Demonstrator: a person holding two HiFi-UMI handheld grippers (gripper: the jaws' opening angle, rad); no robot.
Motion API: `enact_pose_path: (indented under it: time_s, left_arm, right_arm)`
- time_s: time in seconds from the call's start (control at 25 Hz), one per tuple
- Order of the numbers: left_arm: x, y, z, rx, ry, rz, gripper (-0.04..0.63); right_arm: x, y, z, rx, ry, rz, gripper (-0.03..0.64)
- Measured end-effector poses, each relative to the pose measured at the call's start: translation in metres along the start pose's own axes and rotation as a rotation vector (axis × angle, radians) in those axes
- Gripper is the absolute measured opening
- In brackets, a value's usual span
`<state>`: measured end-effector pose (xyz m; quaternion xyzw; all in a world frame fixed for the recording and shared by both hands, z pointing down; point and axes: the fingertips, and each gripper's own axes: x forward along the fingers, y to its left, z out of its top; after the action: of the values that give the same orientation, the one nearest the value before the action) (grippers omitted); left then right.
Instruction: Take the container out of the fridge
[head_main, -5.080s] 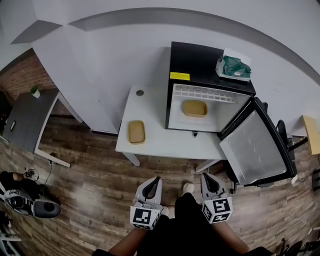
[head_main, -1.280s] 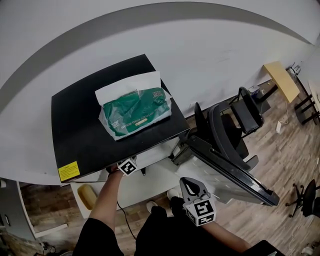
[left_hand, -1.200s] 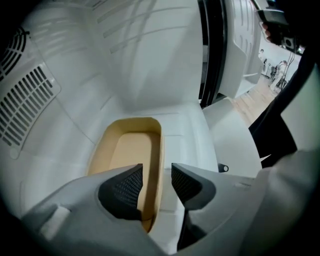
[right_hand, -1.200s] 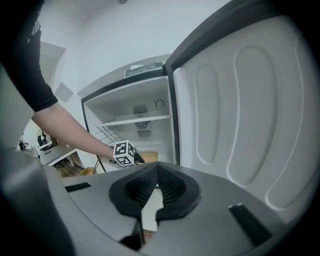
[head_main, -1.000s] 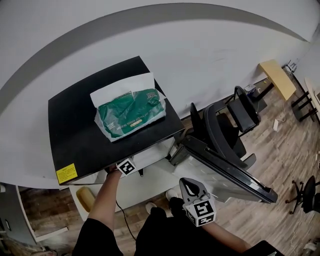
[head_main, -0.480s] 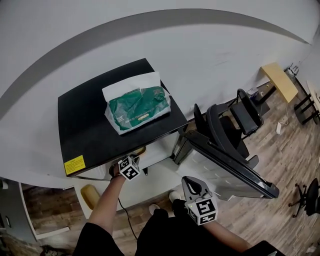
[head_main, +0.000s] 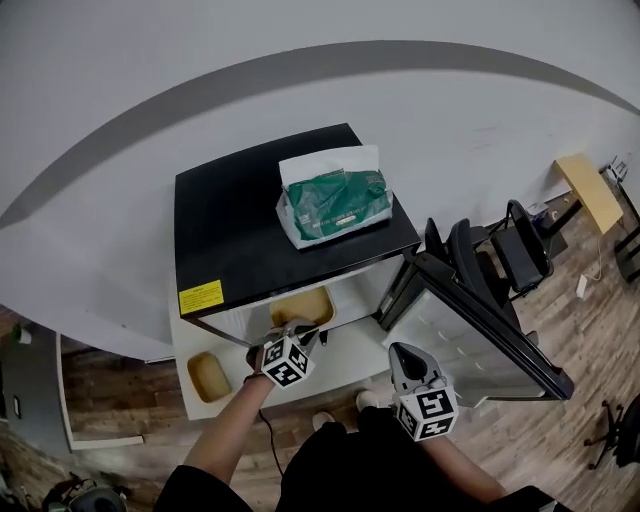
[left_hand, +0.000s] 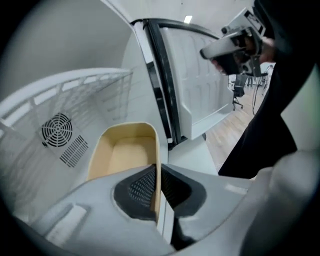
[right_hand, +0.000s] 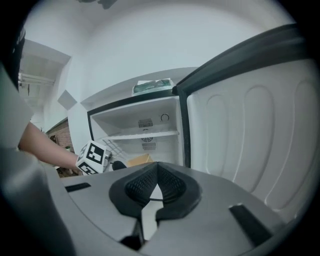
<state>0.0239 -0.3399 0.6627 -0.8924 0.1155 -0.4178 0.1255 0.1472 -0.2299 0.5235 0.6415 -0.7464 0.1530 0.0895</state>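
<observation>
A tan open container sits inside the small black-topped fridge, at its opening. My left gripper reaches into the opening and is shut on the container's near rim. In the left gripper view the thin tan wall stands pinched between the two dark pads, and the rest of the container stretches away on the white fridge floor. My right gripper hangs in front of the fridge, shut with nothing in it. Its view shows the container behind the left gripper's marker cube.
The fridge door stands wide open to the right. A green tissue pack lies on the fridge top. A second tan container rests on the white table left of the fridge. Chairs stand behind the door.
The head view has swung left and down, so the fridge opening now shows. The left gripper's cube has come out from under the fridge top's edge, and more of the tan container is visible.
</observation>
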Motion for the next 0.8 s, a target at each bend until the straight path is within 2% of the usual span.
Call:
enact_pose_path:
  time_s: [0.2, 0.36, 0.44, 0.52, 0.6, 0.8]
  left_arm:
    - [-0.057, -0.023, 0.038, -0.064, -0.169, 0.029, 0.021]
    - [-0.100, -0.039, 0.062, -0.110, -0.266, 0.061, 0.021]
    - [-0.121, -0.045, 0.071, -0.167, -0.331, 0.076, 0.021]
    - [-0.143, -0.048, 0.079, -0.259, -0.414, 0.098, 0.021]
    - [-0.166, -0.049, 0.084, -0.335, -0.478, 0.147, 0.020]
    - [-0.222, -0.041, 0.081, -0.443, -0.545, 0.337, 0.020]
  right_arm:
    - [0.003, 0.004, 0.007, -0.004, -0.010, 0.010, 0.000]
    - [0.005, 0.013, 0.011, -0.016, -0.014, 0.036, 0.000]
    - [0.006, 0.020, 0.017, -0.021, -0.020, 0.056, 0.000]
    - [0.004, 0.027, 0.026, -0.020, -0.035, 0.078, 0.000]
    - [0.002, 0.034, 0.038, -0.019, -0.055, 0.099, 0.000]
    - [0.003, 0.051, 0.062, -0.042, -0.079, 0.142, 0.000]
